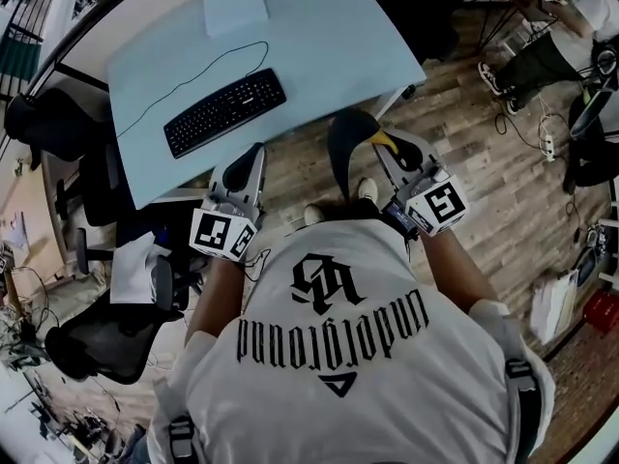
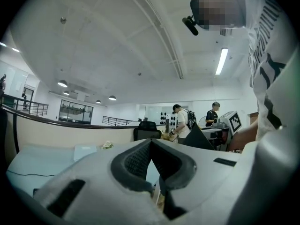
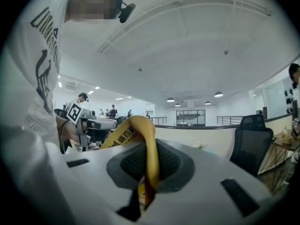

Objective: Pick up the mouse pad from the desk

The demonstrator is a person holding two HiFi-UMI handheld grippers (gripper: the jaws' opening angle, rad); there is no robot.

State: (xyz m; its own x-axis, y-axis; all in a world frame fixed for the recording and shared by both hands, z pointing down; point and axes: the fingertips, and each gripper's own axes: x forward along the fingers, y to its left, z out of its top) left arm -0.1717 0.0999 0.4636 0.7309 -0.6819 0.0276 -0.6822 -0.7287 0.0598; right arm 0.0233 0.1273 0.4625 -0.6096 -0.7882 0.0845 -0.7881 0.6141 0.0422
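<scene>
your shirt [image 1: 368, 375] sits closest; past it your right hand-held gripper [image 1: 387, 155] pinches the mouse pad [image 1: 346, 158] by one edge, off the desk [image 1: 329, 46] at its near edge, so it curls; left hand-held gripper [image 1: 253, 158] closed, empty.

This is a big open office. A pale blue desk [image 1: 319, 46] has a black keyboard [image 1: 224, 111] on it, and black office chairs [image 1: 97, 341] stand beside it on a wooden floor [image 1: 484, 172]. A long lamp [image 2: 221, 61] shines on the white ceiling, a railing [image 2: 28, 108] runs along one side, and other people [image 2: 182, 121] stand at work tables far back.
</scene>
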